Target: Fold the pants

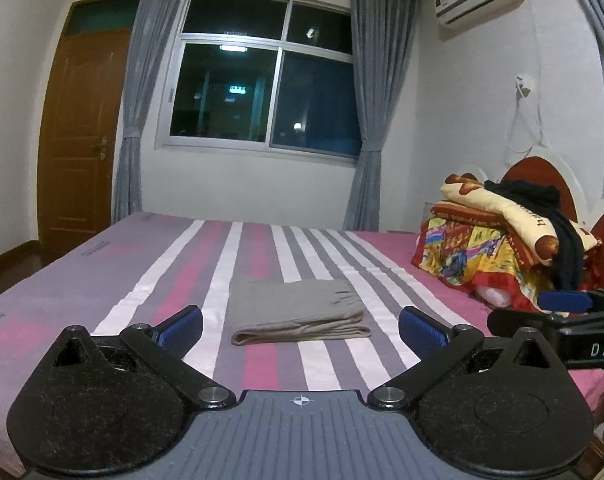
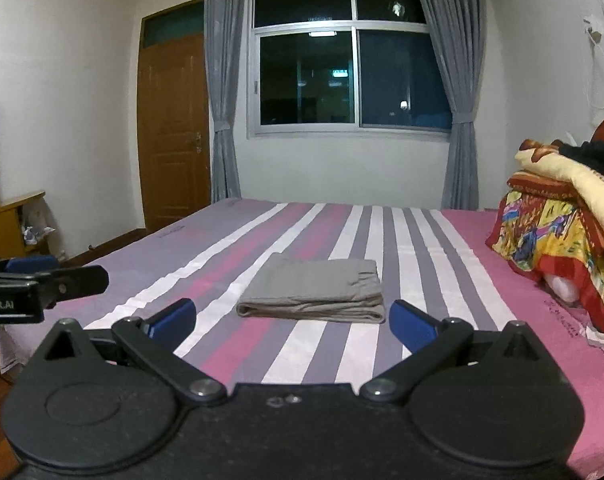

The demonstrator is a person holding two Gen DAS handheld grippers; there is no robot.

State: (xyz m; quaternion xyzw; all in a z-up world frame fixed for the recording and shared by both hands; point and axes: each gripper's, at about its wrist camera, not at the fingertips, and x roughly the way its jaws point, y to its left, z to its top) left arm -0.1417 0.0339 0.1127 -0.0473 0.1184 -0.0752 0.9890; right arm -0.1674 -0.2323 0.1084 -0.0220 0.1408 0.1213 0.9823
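The grey-beige pants (image 1: pixel 298 312) lie folded into a compact rectangle on the striped bed sheet (image 1: pixel 174 280). They also show in the right wrist view (image 2: pixel 313 292) on the sheet (image 2: pixel 441 248). My left gripper (image 1: pixel 300 326) is open and empty, held back from the pants near the bed's front edge. My right gripper (image 2: pixel 292 320) is open and empty, also short of the pants. Each gripper shows at the edge of the other's view: the right one (image 1: pixel 561 312), the left one (image 2: pixel 42 280).
A pile of colourful blankets with a dark garment (image 1: pixel 513 240) sits at the head of the bed on the right. A window with grey curtains (image 1: pixel 262 76) and a wooden door (image 1: pixel 82 132) are beyond the bed. A wooden cabinet (image 2: pixel 10 216) stands at left.
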